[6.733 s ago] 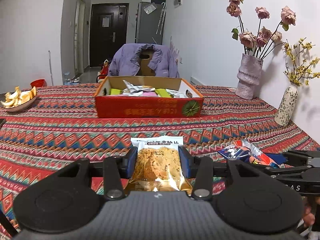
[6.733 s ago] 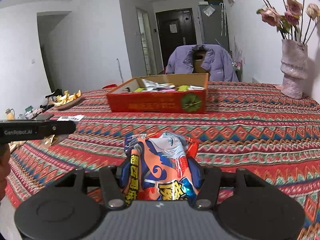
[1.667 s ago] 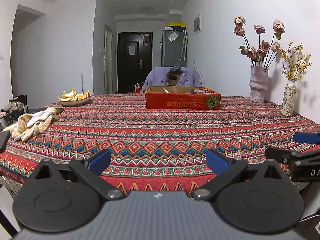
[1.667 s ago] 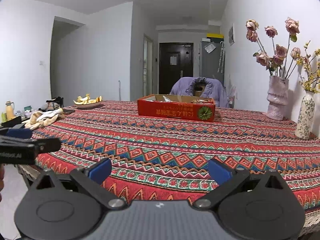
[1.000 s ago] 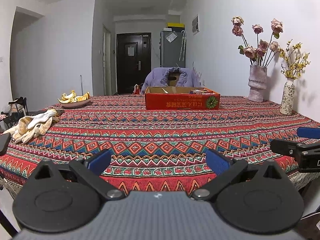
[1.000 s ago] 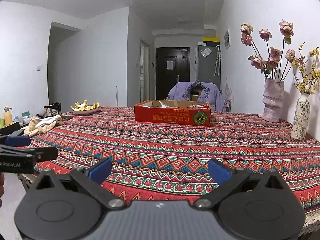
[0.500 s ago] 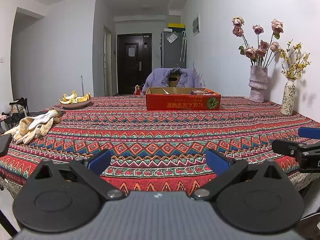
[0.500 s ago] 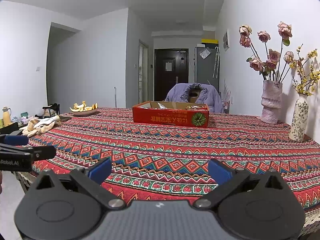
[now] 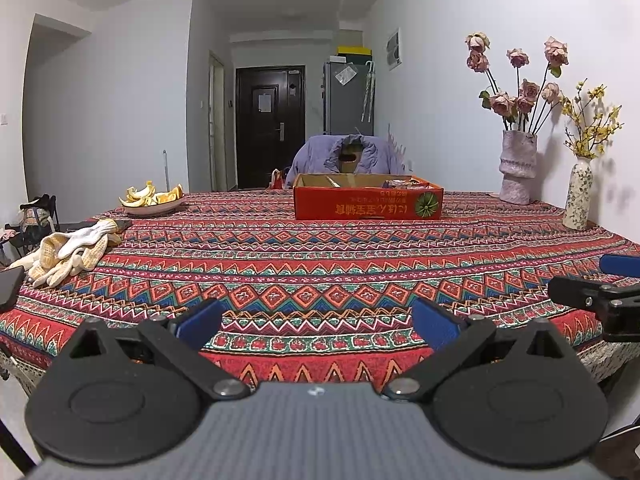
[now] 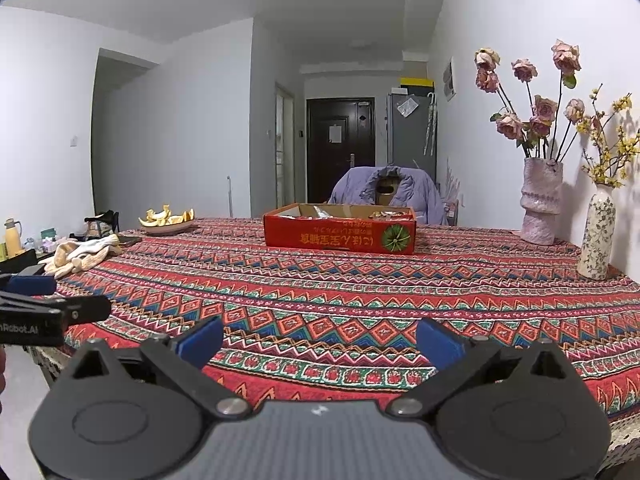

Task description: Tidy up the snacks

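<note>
A red cardboard box [image 9: 368, 202] [image 10: 340, 235] sits far across the table, with snack packets showing just above its rim. My left gripper [image 9: 316, 322] hangs open and empty over the near table edge, blue pads wide apart. My right gripper [image 10: 320, 340] is likewise open and empty near the front edge. The right gripper's finger shows at the right edge of the left wrist view [image 9: 600, 292]; the left one shows at the left edge of the right wrist view [image 10: 48, 308]. No loose snack lies on the patterned tablecloth [image 9: 320, 256].
A pair of work gloves [image 9: 68, 252] and a dark phone [image 9: 8, 284] lie at the left edge. A plate of orange peel [image 9: 154, 200] stands at the back left. Two vases with flowers [image 9: 518, 176] [image 9: 578, 196] stand along the right wall. A chair with a purple jacket [image 9: 348, 156] is behind the box.
6.7 s ago each gripper was shut on a snack packet near the box. Now both are open, empty and pulled back to the front edge. Over the last second they barely drifted.
</note>
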A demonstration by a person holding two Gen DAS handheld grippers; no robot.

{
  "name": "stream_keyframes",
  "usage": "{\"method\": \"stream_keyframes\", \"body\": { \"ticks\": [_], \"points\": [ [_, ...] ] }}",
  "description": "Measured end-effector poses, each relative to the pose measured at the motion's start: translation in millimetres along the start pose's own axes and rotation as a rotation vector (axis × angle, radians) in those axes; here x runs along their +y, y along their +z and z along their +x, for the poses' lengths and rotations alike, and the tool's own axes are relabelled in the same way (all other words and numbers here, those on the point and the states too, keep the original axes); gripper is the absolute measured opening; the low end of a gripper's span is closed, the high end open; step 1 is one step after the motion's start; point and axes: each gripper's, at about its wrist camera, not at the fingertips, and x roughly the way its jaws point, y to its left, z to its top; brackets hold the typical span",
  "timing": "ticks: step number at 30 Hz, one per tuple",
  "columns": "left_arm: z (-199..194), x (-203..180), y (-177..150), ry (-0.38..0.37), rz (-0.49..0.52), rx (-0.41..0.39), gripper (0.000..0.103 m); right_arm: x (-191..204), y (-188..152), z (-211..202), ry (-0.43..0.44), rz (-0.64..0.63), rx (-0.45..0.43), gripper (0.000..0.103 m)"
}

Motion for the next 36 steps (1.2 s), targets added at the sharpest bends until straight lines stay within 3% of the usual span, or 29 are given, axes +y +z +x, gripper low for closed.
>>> {"method": "stream_keyframes", "body": {
  "ticks": [22, 36],
  "points": [
    [-0.3, -1.0, 1.4, -0.009, 0.004, 0.005, 0.103, -0.2, 0.7, -4.4, -0.013, 0.000, -0.016, 0.103],
    [-6.1, -2.3, 1.9, 0.008, 0.020, -0.032, 0.103, -0.3, 2.1, -5.6, -0.008, 0.002, -0.015, 0.103]
  ]
}}
